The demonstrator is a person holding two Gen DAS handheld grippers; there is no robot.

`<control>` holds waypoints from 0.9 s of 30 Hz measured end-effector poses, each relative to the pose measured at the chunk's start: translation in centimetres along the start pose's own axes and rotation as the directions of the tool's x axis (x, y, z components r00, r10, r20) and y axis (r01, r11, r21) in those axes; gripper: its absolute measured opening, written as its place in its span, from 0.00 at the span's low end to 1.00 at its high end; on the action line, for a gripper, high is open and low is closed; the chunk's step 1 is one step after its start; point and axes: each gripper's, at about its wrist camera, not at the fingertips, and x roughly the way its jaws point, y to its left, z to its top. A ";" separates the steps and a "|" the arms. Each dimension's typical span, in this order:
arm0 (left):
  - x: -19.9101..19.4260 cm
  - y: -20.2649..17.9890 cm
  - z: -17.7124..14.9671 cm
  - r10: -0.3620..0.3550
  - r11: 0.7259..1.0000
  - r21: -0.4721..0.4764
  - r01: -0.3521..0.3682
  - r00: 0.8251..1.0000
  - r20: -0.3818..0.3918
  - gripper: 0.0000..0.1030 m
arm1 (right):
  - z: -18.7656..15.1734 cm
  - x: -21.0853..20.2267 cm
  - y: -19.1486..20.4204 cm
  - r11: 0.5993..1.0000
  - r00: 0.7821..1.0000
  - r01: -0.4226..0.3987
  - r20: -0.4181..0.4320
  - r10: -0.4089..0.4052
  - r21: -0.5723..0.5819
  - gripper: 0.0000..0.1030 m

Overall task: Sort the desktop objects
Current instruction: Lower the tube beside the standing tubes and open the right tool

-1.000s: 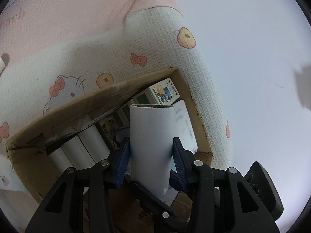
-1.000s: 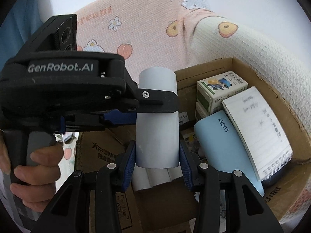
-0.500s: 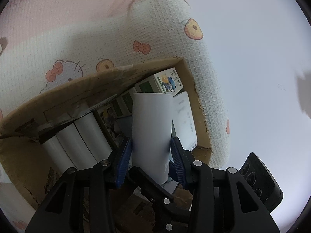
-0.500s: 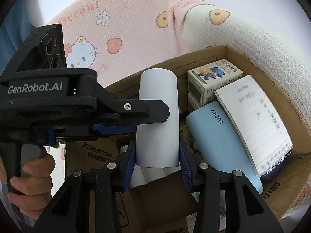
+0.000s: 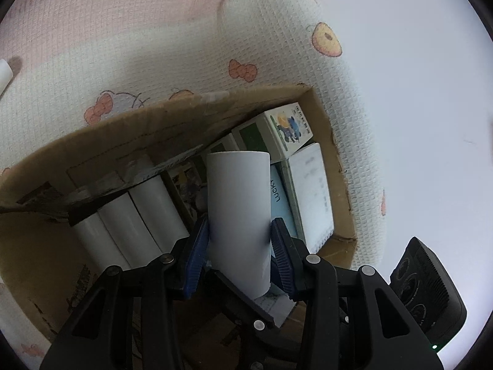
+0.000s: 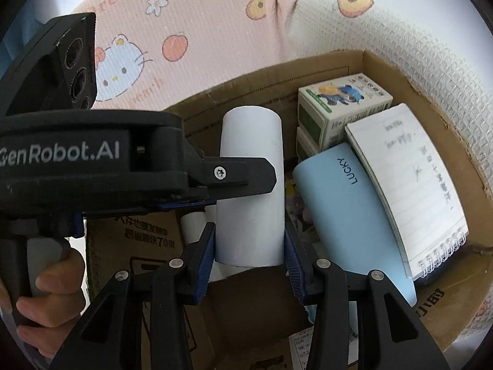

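At the far left of the right wrist view, a hand [image 6: 46, 280] gripped the handle of the left tool [image 5: 238, 243], whose blue pads were clamped on the white paper roll [image 6: 249, 185] partway up its length. The right tool [image 6: 249, 259] was clamped on the same roll at its near end, so both held it above the open cardboard box [image 6: 431, 117]. In the left wrist view, three more white rolls [image 5: 132, 225] lay side by side in the box's left part, under a torn flap. To the right of the held roll a light blue case marked LUCKY [image 6: 348, 212] leaned in the box, then a spiral notebook [image 6: 409, 185] with handwriting. Beyond them stood a small cartoon-printed carton [image 6: 345, 108]. A pink and white cartoon-patterned cloth [image 6: 200, 21] lay beyond the box.
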 end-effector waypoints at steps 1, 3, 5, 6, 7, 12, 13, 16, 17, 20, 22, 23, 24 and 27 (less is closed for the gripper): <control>0.1 0.0 0.0 0.009 1.000 -0.002 -0.009 1.000 -0.006 0.44 | 0.0 0.1 -0.1 1.000 1.000 -0.003 -0.009 0.003 0.005 0.40; 0.5 0.1 0.3 0.022 1.000 -0.013 -0.022 1.000 -0.010 0.44 | 0.0 0.3 -0.1 1.000 1.000 -0.007 -0.024 0.007 0.004 0.40; 0.8 0.2 0.5 0.038 0.999 -0.023 -0.038 0.999 -0.012 0.44 | 0.0 0.2 0.0 1.000 1.000 -0.004 -0.023 0.004 0.002 0.40; 0.9 0.2 0.6 0.046 0.999 -0.023 -0.046 0.999 -0.014 0.44 | 0.0 0.1 0.0 1.000 1.000 -0.008 -0.024 0.008 0.002 0.40; 1.0 0.2 0.7 0.057 0.998 -0.024 -0.057 0.998 -0.014 0.44 | 0.0 0.1 -0.1 1.000 1.000 -0.012 -0.027 0.012 0.002 0.40; 2.0 0.3 1.0 0.118 0.992 -0.045 -0.119 0.993 -0.031 0.44 | -0.5 -1.0 -0.9 1.000 1.000 0.001 -0.019 -0.001 0.001 0.41; 2.1 0.3 1.0 0.135 0.989 -0.052 -0.136 0.990 -0.029 0.44 | -0.6 -1.5 -1.4 1.000 1.000 0.006 -0.014 -0.006 0.013 0.41; 2.3 0.6 1.3 0.176 0.980 -0.093 -0.177 0.984 -0.022 0.44 | -1.0 -2.5 -2.3 0.999 1.000 0.015 -0.002 -0.015 0.039 0.41; 2.7 0.9 1.4 0.178 0.976 -0.124 -0.181 0.983 -0.036 0.44 | -1.2 -3.0 -2.6 0.999 1.000 0.021 0.010 -0.021 0.046 0.41; 3.6 1.7 1.7 0.219 0.952 -0.202 -0.231 0.972 -0.085 0.44 | -1.6 -4.1 -3.2 0.998 0.998 0.040 0.038 -0.042 0.055 0.41; 4.0 1.9 1.8 0.216 0.946 -0.228 -0.231 0.972 -0.089 0.44 | -1.8 -4.6 -3.6 0.995 0.996 0.071 0.053 -0.075 0.075 0.41; 4.3 2.2 1.7 0.218 0.938 -0.254 -0.235 0.971 -0.096 0.44 | -1.8 -4.7 -4.0 0.990 0.993 0.097 0.055 -0.103 0.099 0.41; 4.6 2.5 1.6 0.221 0.932 -0.272 -0.240 0.970 -0.098 0.44 | -1.9 -4.8 -4.3 0.987 0.991 0.113 0.058 -0.120 0.117 0.41; 4.9 2.1 1.6 0.247 0.928 -0.267 -0.259 0.966 -0.081 0.44 | -1.5 -5.5 -5.4 0.980 0.987 0.128 0.076 -0.141 0.154 0.18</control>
